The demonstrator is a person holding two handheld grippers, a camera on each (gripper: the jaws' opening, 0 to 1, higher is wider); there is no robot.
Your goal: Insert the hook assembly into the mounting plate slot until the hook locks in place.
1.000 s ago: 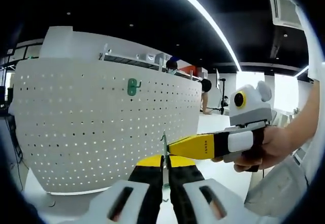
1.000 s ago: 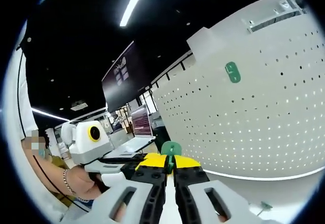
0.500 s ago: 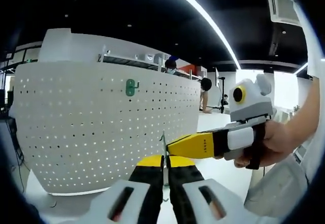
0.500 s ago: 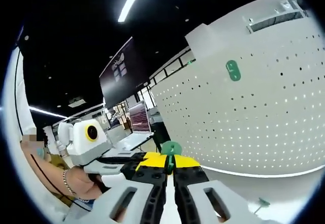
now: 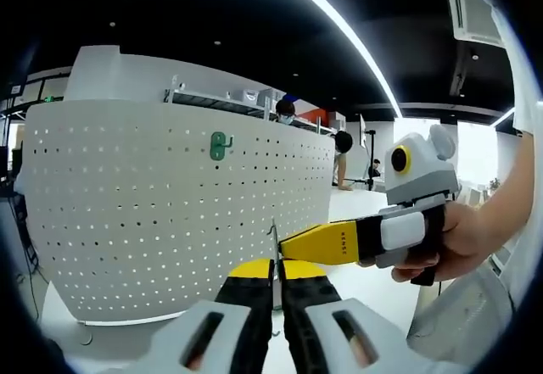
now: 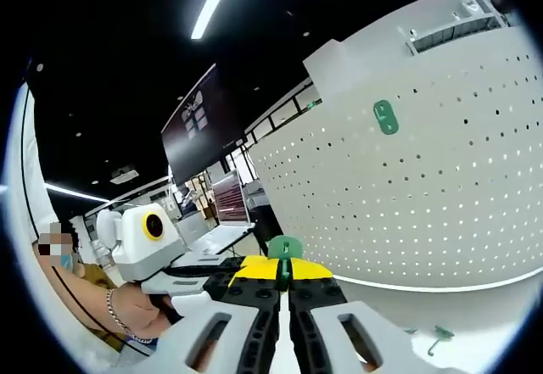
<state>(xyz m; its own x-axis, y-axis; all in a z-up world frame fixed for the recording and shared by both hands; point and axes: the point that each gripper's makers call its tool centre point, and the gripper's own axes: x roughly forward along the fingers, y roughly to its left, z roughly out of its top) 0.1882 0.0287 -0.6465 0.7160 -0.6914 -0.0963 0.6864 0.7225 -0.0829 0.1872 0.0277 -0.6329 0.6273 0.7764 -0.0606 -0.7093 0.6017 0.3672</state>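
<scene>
Right gripper view: right gripper (image 6: 284,282) pinches green plastic mounting plate (image 6: 284,249), left gripper (image 5: 273,274) pinches thin metal hook (image 5: 274,242), held together, not visibly locked.

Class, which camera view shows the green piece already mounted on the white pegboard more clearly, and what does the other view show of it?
The left gripper view: the mounted green piece faces the camera, its shape plain against the pegboard. The right gripper view shows it smaller and at a slant.
</scene>
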